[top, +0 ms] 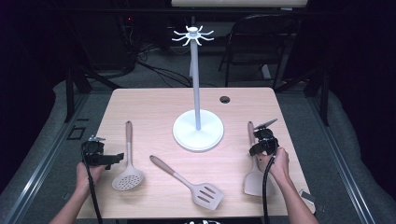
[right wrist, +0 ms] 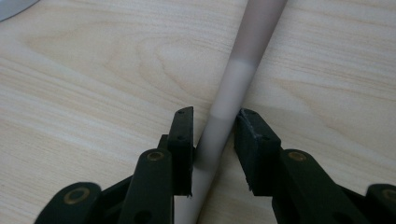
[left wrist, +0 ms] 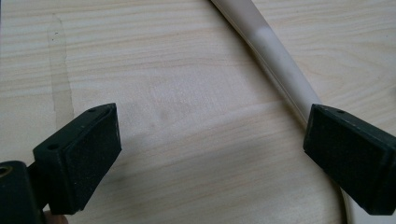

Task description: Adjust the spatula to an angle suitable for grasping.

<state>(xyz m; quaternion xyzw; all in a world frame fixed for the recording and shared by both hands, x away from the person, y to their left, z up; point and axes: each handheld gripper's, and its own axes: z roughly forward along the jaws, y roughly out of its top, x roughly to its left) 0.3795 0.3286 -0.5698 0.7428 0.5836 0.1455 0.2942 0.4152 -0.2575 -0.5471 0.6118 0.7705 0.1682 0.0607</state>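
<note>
A solid beige spatula (top: 255, 181) lies flat at the table's right, its handle (right wrist: 243, 70) pointing away. My right gripper (top: 259, 147) (right wrist: 214, 140) is lowered over that handle, its jaws close on either side with thin gaps, so it is open. At the left lies a round perforated skimmer (top: 127, 176). My left gripper (top: 116, 158) (left wrist: 210, 140) hovers low and wide open beside the skimmer's handle (left wrist: 275, 56), which runs past its right jaw. Bare wood lies between those jaws. A white hook stand (top: 198, 133) rises at the table's centre.
A slotted turner (top: 205, 193) lies diagonally near the front edge, between the two hands. A round cable hole (top: 225, 99) sits at the table's (top: 154, 107) far right. A dark folding chair (top: 261, 42) stands behind the table.
</note>
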